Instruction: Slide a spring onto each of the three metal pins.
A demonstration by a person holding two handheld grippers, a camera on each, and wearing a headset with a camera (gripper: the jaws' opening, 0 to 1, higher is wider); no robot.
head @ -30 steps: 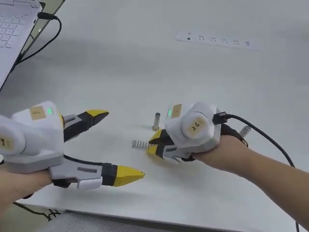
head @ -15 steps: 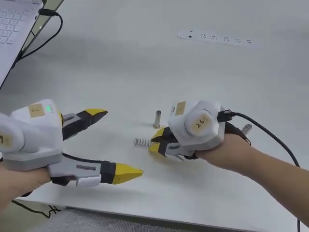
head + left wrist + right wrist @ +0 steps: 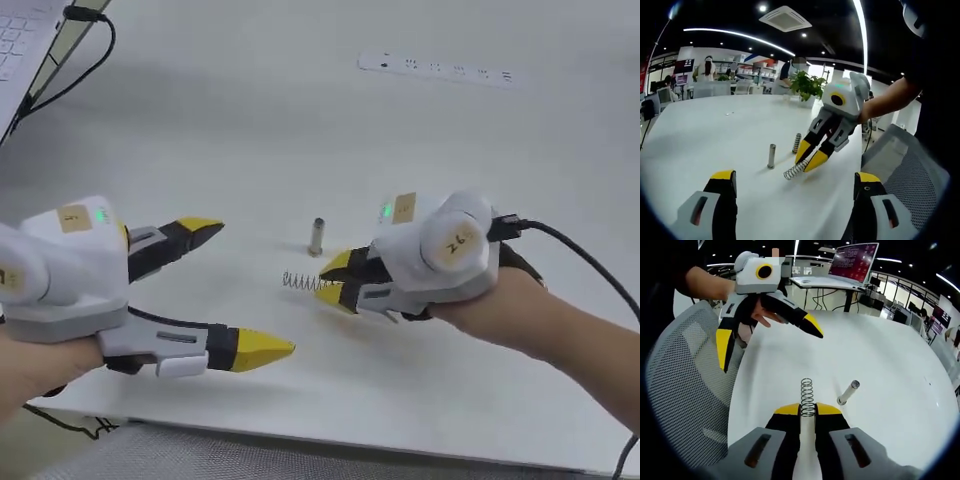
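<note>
My right gripper (image 3: 335, 281) is shut on one end of a bare spring (image 3: 298, 282), which sticks out to the left just above the white table (image 3: 300, 150). The right gripper view shows the spring (image 3: 807, 394) pinched between the yellow tips (image 3: 807, 410). A bare metal pin (image 3: 317, 237) stands upright just behind the spring, also visible as the pin (image 3: 848, 392) and the pin (image 3: 771, 156). A second pin wearing a spring (image 3: 797, 143) stands behind it. My left gripper (image 3: 240, 290) is open and holds nothing, left of the spring.
A white power strip (image 3: 440, 70) lies at the back of the table. A laptop (image 3: 12, 35) and its black cable (image 3: 85, 65) occupy the back left corner. The table's front edge (image 3: 330, 445) runs just below both grippers, with a mesh chair (image 3: 685, 390) beyond it.
The right gripper has rolled and shifted a little to the right, with the spring staying at its tips. The left gripper stays open in much the same place.
</note>
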